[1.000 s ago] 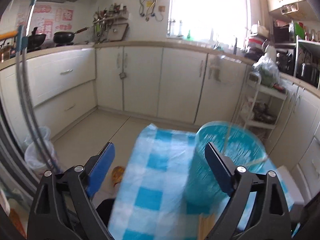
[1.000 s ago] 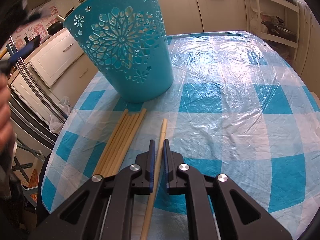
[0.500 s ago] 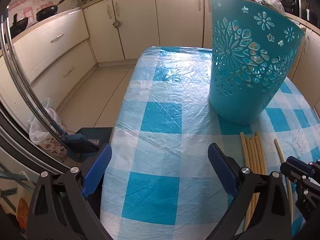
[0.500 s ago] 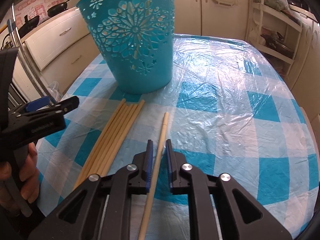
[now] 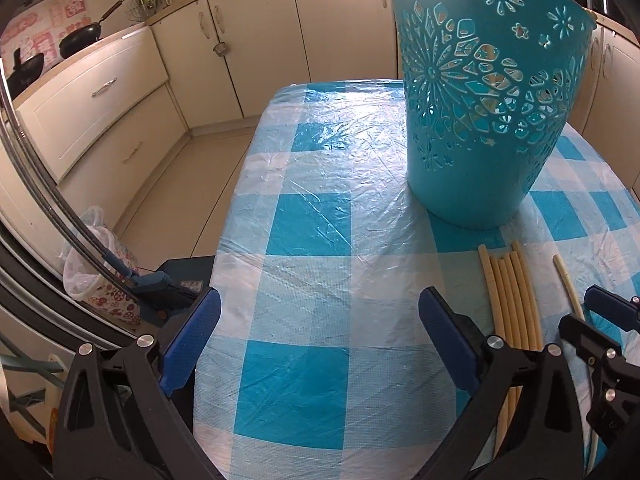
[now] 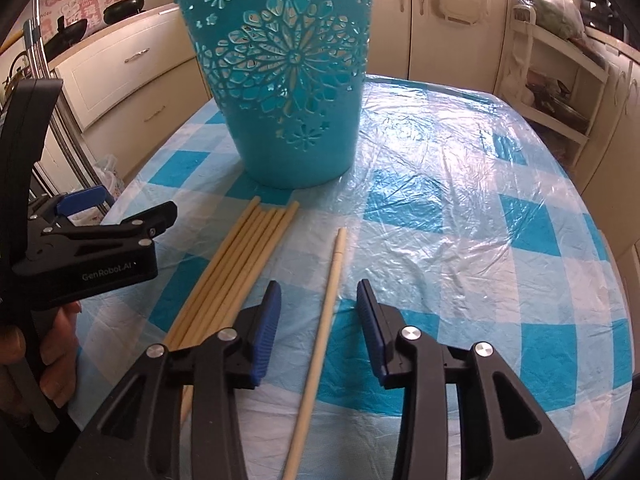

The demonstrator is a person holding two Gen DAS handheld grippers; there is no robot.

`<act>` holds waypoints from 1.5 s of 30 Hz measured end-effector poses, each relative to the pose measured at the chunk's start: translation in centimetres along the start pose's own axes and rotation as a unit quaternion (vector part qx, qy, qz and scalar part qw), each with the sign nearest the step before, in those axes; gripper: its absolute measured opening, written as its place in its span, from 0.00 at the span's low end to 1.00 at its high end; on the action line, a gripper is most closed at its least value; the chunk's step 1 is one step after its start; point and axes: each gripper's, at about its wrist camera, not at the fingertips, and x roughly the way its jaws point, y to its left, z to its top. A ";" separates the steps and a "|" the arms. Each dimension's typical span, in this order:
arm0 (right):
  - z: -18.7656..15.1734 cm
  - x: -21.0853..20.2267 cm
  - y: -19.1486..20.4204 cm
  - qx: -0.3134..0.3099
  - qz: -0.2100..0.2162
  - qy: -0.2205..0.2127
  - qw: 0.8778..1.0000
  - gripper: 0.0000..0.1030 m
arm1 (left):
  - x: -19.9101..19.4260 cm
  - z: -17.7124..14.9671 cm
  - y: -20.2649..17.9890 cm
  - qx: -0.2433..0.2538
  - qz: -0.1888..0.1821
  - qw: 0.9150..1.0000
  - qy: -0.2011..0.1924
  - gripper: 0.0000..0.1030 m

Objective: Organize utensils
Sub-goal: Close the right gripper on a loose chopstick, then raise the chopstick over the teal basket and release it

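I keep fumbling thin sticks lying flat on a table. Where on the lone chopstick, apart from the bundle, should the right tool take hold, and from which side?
Grip the lone chopstick mid-shaft, from above, pads either side across its width. It lies flat on the tablecloth, clear of the bundle. The right tool already straddles it, jaws just opened, not pressing.

Checked tablecloth (image 5: 312,184), cabinets (image 5: 256,32), wok (image 5: 82,36)

Cream cabinets (image 5: 256,40) are ranged along the walls; black woks (image 6: 124,6) are set on the counter; the beige floor (image 5: 192,184) is daylit.
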 end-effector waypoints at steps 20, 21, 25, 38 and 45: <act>0.8 -2.8 -2.5 0.059 0.068 -0.014 0.996 0.06 | 0.6 -0.1 -0.8 0.024 0.002 0.999 0.022 0.93; 1.1 -3.6 -2.9 0.069 0.082 -0.025 0.994 0.06 | 0.6 -0.1 -0.8 0.024 0.002 0.999 0.022 0.93; 2.8 -7.4 -4.3 0.108 0.135 -0.076 0.982 0.06 | 0.7 -0.1 -0.9 0.026 0.005 0.999 0.021 0.93; 14.2 -16.2 -2.4 0.107 0.227 -0.239 0.938 0.06 | 0.9 -0.1 -0.6 0.016 -0.006 0.999 0.027 0.93; 19.0 -17.2 -2.6 0.132 0.190 -0.313 0.921 0.06 | 1.0 0.0 -0.5 0.013 -0.009 0.999 0.029 0.93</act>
